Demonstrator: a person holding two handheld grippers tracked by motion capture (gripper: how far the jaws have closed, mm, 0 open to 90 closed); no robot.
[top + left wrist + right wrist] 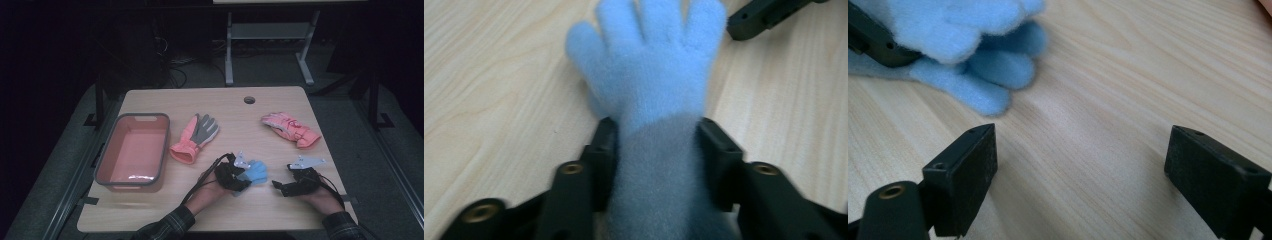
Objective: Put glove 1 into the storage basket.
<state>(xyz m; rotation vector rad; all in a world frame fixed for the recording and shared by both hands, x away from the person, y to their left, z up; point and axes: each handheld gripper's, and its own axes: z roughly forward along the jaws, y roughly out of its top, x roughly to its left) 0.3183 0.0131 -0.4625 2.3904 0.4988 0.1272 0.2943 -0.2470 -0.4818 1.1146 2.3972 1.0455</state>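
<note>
While the left gripper has its fingers clamped on the blue glove low over the counter, the right gripper waits wide open beside it, the bin unfilled and both pink gloves left out.

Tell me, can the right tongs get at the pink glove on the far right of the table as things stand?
Probably yes. The right tongs stand open with nothing between the jaws, and only bare table lies between them and the pink glove. The left tongs, closed on the blue glove, sit off to the side.
</note>
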